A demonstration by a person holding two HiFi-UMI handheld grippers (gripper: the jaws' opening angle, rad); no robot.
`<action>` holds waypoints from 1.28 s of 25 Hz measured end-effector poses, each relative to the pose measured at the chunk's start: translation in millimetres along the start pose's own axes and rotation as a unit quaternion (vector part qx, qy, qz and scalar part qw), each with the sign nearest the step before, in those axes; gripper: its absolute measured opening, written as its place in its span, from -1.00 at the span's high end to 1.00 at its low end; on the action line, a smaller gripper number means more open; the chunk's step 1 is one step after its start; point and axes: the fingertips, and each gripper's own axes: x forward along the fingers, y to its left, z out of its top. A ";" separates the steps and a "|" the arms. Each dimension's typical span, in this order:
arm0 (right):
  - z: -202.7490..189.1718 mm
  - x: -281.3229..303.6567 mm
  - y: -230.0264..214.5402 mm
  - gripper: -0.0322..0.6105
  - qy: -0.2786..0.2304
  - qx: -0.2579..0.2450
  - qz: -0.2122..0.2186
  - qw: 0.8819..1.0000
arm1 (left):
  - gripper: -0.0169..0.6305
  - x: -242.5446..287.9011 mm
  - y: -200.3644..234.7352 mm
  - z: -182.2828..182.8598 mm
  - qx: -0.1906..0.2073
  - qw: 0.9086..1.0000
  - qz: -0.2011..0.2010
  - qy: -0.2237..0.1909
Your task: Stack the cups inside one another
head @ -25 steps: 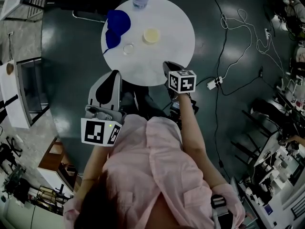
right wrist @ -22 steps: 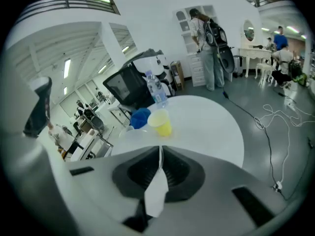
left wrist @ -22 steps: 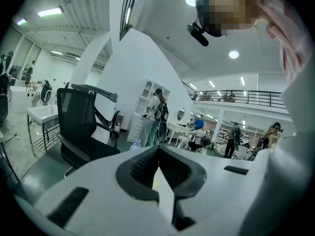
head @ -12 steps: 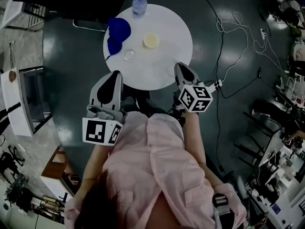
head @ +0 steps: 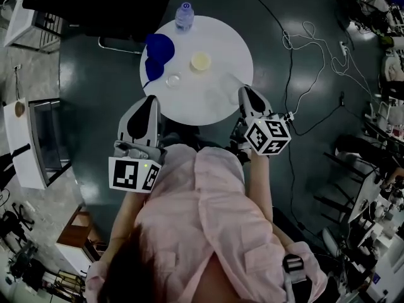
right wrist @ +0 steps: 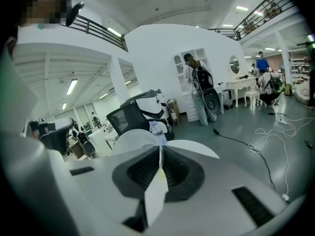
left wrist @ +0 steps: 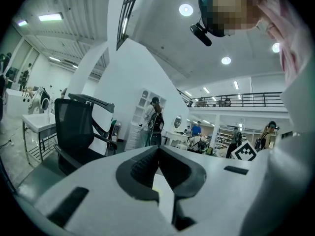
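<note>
Left claw (head: pixel 151 100) and right claw (head: pixel 243 91) are held closed and empty at the near edge of the round counter (head: pixel 224 40). Blue cups (head: pixel 159 44), a yellow cup (head: pixel 201 61) and a clear cup (head: pixel 173 79) are set beyond, with a bottle (head: pixel 184 15) at the far rim.

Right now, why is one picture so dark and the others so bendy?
Head view: dim overall, only the round white table looks bright. Left gripper view: a fisheye lens curves the ceiling, and the edges go black. Right gripper view: same curving, so the railing bends.
</note>
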 end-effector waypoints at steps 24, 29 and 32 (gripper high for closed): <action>-15.5 104.0 110.2 0.79 0.135 -0.167 0.136 0.967 | 0.89 -20.6 56.8 20.5 0.010 0.999 0.016 -0.025; -26.9 117.3 115.1 0.79 0.161 -0.182 0.143 0.959 | 0.89 -25.0 65.4 21.9 0.008 0.999 0.023 -0.028; -38.1 125.1 117.6 0.79 0.184 -0.198 0.147 0.952 | 0.89 -27.4 70.3 22.3 0.006 0.999 0.028 -0.028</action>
